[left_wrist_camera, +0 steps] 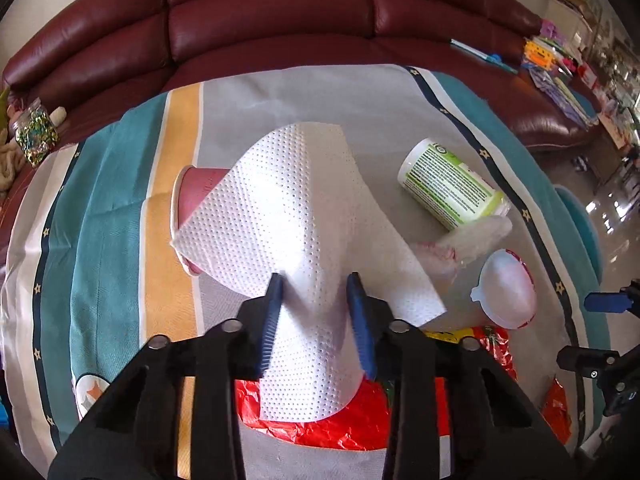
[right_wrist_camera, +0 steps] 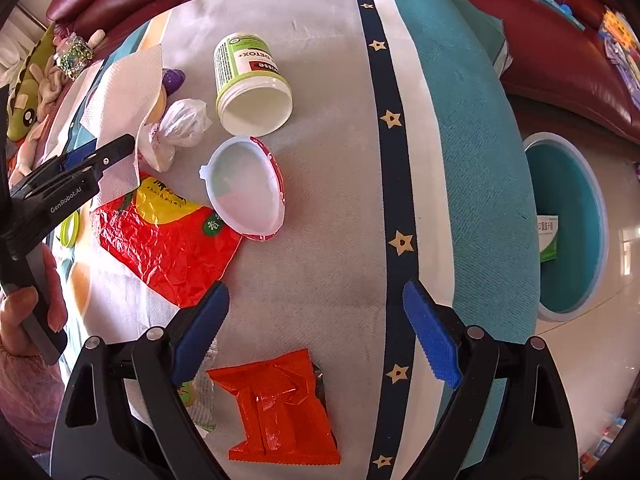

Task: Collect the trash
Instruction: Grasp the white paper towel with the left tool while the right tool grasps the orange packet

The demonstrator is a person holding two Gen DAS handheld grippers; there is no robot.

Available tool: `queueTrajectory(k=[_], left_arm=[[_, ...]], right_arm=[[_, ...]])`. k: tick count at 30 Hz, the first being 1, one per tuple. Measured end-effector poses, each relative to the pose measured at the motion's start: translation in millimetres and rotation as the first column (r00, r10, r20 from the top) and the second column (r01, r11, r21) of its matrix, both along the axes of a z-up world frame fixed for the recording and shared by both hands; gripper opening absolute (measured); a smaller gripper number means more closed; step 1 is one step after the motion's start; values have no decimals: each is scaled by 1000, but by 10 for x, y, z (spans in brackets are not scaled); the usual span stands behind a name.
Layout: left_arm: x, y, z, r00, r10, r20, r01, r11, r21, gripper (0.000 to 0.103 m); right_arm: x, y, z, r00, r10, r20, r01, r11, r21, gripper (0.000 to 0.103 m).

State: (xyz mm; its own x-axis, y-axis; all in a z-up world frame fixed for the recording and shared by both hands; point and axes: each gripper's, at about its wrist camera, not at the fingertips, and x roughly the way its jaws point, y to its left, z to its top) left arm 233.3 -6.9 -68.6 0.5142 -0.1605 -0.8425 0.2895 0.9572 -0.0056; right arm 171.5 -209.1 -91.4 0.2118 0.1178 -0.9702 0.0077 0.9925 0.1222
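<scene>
While the left wrist cam looks down its fingers, the left gripper (left_wrist_camera: 316, 292) is pinching a white paper towel sheet (left_wrist_camera: 296, 184) between its blue pads, w/ the sheet draped forward and hanging off the cloth-covered table (left_wrist_camera: 120, 208). Towel partly hides a pink paper cup (left_wrist_camera: 188, 196) lying on its side. To the right: a tipped-over green-label supplement jar (left_wrist_camera: 452, 184), a bit of crumpled clear plastic (left_wrist_camera: 476, 240) touching it, a white plastic lid (left_wrist_camera: 506, 288), and a red snack wrapper (left_wrist_camera: 340, 424) under the fingers. So 1 item is in hand; the rest of the trash is on the table.

From the right wrist cam, the right gripper (right_wrist_camera: 316, 328) hangs over the table w/ jaws spread wide, nothing between them. Just below it lies a small orange-red packet (right_wrist_camera: 280, 408); next to the left finger, a scrap of clear wrapper (right_wrist_camera: 202, 392). Further off: red snack wrapper (right_wrist_camera: 168, 240), lid (right_wrist_camera: 244, 192), open jar (right_wrist_camera: 248, 80), a twisted white plastic wad (right_wrist_camera: 182, 124). A teal round bin (right_wrist_camera: 572, 224) sits on the floor beside the table w/ a green-white box (right_wrist_camera: 548, 236) inside.

Judgement: early stage, approx. all table trash yet to be binned; the orange packet looks like the right side's nearest pick.
</scene>
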Motion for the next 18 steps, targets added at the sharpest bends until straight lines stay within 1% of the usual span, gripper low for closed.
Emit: queueTrajectory(k=[1, 2, 4, 8, 12, 14, 18], left_arm=[[-31, 9, 20, 1000, -4, -1, 4, 1000, -11, 9], [-63, 25, 45, 1000, -5, 2, 5, 1000, -21, 5], [-148, 65, 120, 1000, -12, 13, 12, 999, -44, 3], [-313, 131, 244, 999, -22, 23, 24, 996, -85, 2], [-478, 187, 300, 1000, -30, 0, 30, 989, -146, 2], [-571, 175, 322, 999, -47, -2, 46, 986, -158, 3], [-669, 123, 370, 997, -73, 9, 73, 983, -169, 3]], right_arm=[[-3, 5, 2, 1000, 3, 1, -3, 1000, -1, 85], [-11, 13, 8, 1000, 6, 3, -6, 1000, -2, 85], [-34, 38, 28, 1000, 18, 11, -18, 1000, -1, 85], [-119, 84, 30, 999, 40, 10, -40, 999, 8, 85], [-223, 135, -9, 999, 53, -13, -52, 998, 40, 85], [-327, 169, -28, 997, 69, -28, -67, 996, 65, 85], [-529, 186, -124, 994, 84, -71, -80, 995, 65, 85]])
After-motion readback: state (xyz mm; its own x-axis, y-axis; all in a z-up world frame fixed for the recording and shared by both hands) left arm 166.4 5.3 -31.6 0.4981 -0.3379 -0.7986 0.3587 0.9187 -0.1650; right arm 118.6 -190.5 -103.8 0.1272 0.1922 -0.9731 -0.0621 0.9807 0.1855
